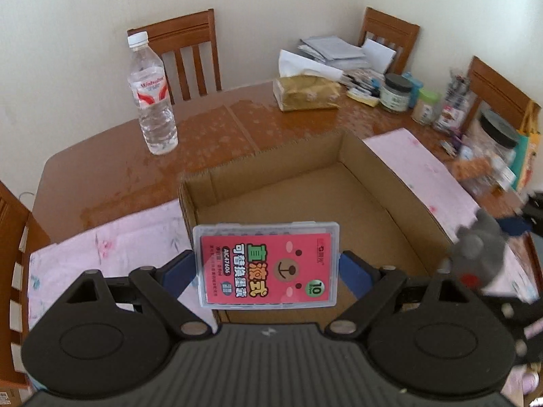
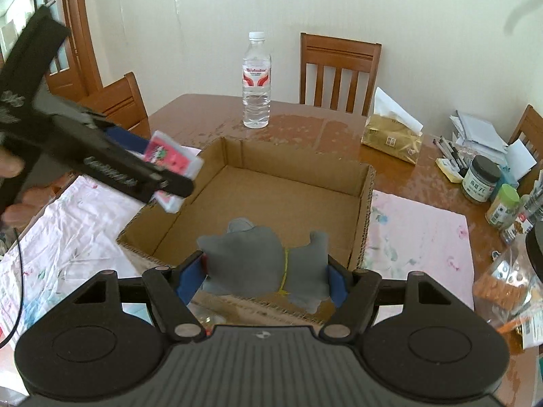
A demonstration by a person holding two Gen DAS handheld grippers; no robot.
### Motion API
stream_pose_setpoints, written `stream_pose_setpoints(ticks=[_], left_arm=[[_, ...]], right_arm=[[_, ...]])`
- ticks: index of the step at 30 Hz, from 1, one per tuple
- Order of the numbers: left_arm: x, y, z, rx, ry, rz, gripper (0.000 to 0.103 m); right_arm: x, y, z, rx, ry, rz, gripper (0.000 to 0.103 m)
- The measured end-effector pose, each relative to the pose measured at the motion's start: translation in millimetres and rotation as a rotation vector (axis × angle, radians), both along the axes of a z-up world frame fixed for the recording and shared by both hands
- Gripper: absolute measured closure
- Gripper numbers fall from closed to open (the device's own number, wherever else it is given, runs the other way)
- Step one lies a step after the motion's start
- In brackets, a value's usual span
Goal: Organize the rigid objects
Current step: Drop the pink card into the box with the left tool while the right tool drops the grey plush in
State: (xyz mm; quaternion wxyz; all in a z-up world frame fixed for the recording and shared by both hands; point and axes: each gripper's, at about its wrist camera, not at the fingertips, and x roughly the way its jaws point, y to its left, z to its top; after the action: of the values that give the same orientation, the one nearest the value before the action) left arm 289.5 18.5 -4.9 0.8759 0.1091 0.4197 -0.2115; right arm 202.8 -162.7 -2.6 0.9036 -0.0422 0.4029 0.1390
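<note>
My left gripper (image 1: 266, 268) is shut on a clear plastic case with a pink bear label (image 1: 266, 266) and holds it above the near left corner of an open cardboard box (image 1: 373, 159). The case also shows in the right wrist view (image 2: 171, 164), held over the box's left wall (image 2: 149, 217). My right gripper (image 2: 268, 274) is shut on a grey stuffed toy (image 2: 264, 257) above the box's near edge. The toy shows blurred at the right of the left wrist view (image 1: 480, 251). The box floor is bare.
A water bottle (image 2: 257, 81) stands beyond the box. A gold tissue pack (image 2: 392, 135), jars (image 2: 480, 178), pens and papers crowd the table's right side. A pink floral cloth (image 2: 420, 237) lies under the box. Wooden chairs (image 2: 339, 68) surround the table.
</note>
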Motion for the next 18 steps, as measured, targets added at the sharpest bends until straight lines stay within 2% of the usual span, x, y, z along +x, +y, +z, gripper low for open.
stream_pose_setpoints(ticks=[9, 18], left_arm=[[44.6, -5.8, -18.4, -0.023, -0.033, 0.104, 0.012], [8.5, 13.9, -4.4, 0.035, -0.093, 0.117, 0.007]], right_arm=[[24.3, -3.9, -4.4, -0.02, 0.005, 0.042, 0.027], [53.0, -1.9, -9.5, -0.021, 0.018, 0.062, 0.026]])
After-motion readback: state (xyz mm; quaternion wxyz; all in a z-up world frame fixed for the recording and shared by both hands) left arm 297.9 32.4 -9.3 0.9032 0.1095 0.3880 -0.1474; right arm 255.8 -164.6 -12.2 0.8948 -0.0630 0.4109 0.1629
